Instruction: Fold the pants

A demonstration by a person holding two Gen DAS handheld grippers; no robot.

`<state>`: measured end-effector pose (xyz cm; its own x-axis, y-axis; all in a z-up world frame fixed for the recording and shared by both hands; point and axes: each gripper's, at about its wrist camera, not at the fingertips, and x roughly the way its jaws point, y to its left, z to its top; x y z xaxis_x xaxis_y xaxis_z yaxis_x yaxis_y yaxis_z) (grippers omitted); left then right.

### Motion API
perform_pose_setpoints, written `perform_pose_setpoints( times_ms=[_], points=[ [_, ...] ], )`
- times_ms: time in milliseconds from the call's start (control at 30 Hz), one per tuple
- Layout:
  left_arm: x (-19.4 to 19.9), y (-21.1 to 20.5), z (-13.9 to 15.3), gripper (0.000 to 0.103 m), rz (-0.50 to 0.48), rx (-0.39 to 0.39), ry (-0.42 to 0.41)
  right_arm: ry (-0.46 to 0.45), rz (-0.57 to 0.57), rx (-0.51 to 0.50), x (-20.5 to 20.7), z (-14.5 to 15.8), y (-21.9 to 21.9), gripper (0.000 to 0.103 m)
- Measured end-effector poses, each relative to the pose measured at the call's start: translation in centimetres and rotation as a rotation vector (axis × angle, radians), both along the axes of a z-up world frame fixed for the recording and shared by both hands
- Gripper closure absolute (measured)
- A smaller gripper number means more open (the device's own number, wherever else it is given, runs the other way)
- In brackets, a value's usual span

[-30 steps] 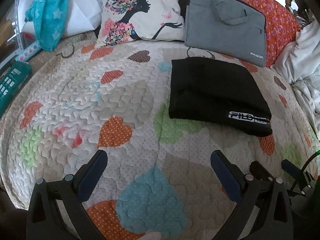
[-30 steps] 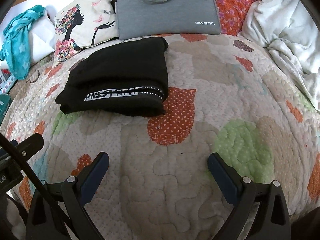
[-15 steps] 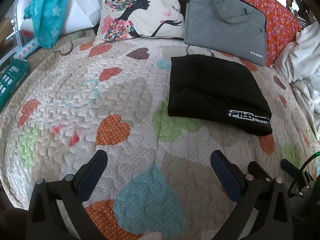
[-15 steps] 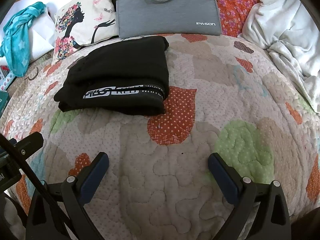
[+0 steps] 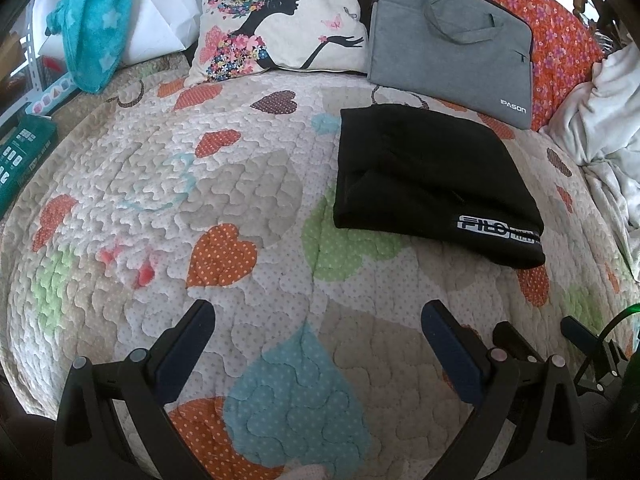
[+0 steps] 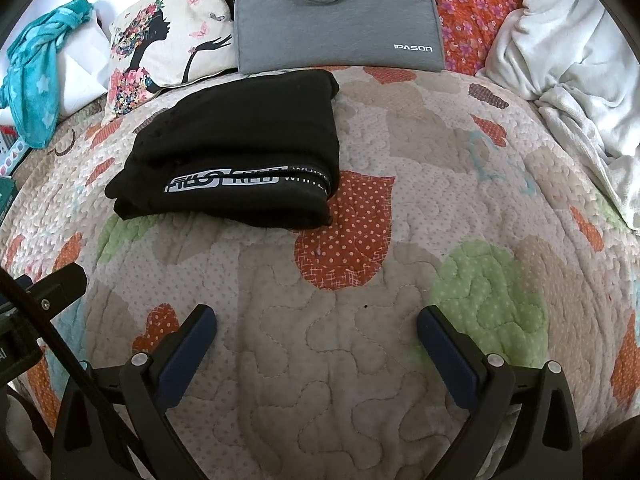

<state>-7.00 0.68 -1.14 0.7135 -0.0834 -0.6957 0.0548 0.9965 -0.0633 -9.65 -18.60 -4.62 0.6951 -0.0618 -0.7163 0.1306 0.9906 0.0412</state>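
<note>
The black pants point(image 5: 432, 184) lie folded in a neat flat pile on the bed point(image 5: 248, 208). White letters run along the edge of the pants that faces the cameras. The bed has a bumpy quilt with orange, green and blue hearts on it.

The pants are the main thing to look from. Just behind the pants stands a gray bag point(image 5: 452, 40) with a handle, and its bottom edge is right by the far edge of the pants. To the left of the bag, behind the pants, leans a pillow point(image 5: 280, 20) with a picture of a lady with flowers in her hair. Farther left of the pillow is a teal cloth point(image 5: 96, 20) with stars, lying on something white. To the right of the pants, well apart, is a rumpled white blanket point(image 6: 560, 60). Behind the bag is an orange cloth point(image 6: 464, 8) with flowers.

The left hand-held gripper point(image 5: 318, 320) hangs over the quilt in front of the pants. Its two fingers are wide apart and hold nothing. The right hand-held gripper point(image 6: 316, 322) is also in front of the pants, near an orange heart. Its fingers are wide apart too, with nothing between them. Neither one touches the pants.
</note>
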Motion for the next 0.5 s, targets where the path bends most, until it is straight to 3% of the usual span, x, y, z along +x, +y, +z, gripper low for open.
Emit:
perform_pose_setpoints(
  times_ms=[500],
  points=[
    [0.0,-0.12,-0.12,0.0,-0.006,-0.005,0.008,-0.001,-0.001,-0.005,0.05,0.01,-0.02,0.0]
  ],
)
